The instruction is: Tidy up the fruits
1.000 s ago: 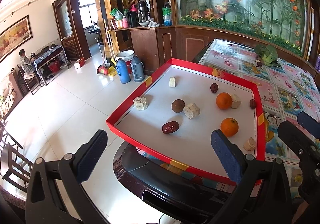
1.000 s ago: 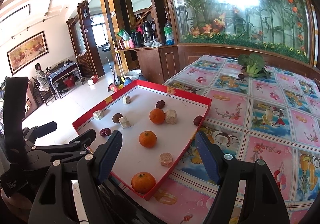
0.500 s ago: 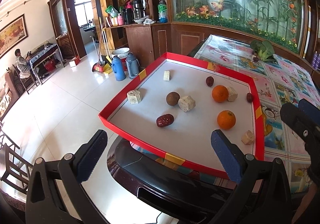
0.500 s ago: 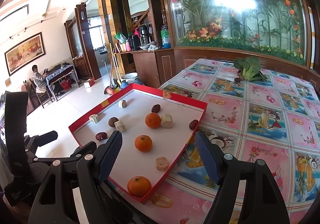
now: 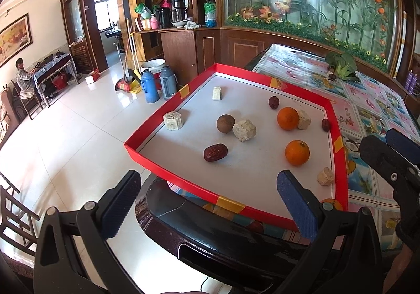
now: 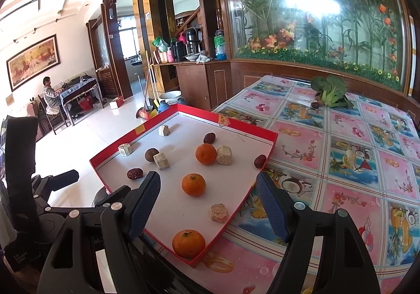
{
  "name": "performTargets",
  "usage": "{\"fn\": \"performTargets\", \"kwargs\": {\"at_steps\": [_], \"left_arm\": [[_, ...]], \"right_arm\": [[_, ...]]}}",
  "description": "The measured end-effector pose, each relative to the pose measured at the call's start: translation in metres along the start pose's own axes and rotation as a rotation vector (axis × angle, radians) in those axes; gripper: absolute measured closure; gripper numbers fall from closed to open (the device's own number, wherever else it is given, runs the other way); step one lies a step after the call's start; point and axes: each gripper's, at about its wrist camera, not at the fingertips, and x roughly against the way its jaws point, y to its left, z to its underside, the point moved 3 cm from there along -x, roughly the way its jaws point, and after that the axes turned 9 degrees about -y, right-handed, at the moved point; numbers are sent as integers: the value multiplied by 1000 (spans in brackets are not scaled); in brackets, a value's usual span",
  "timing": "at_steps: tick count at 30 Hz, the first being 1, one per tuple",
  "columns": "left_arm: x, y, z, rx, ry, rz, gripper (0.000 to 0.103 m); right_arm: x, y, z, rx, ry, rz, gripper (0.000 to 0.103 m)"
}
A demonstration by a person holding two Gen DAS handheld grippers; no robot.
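Two oranges (image 5: 297, 153) show in the left wrist view, loose on the red tray (image 5: 231, 202) on the table (image 5: 367, 110); the left gripper (image 5: 210, 204) hangs back, fingers spread and empty. From the right wrist, a third orange (image 6: 188, 243) sits in the tray's near corner; the right gripper (image 6: 208, 203) is likewise apart and empty. Firm, round, likely to roll: pinch across the middle.

The tray's (image 6: 265, 160) near half lies fairly open between three oranges (image 6: 193, 184); fruit and blocks (image 6: 224, 155) crowd its far half.
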Motion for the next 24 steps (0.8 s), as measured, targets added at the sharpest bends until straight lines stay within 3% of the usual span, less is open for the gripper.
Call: {"fn": "performTargets", "kwargs": {"at_steps": [7, 24], "left_arm": [[-4, 11, 2, 39, -3, 32, 0], [-5, 51, 5, 88, -36, 16, 0]], "right_arm": [[-4, 8, -4, 29, -6, 26, 28], [-16, 43, -11, 89, 2, 53, 28]]}}
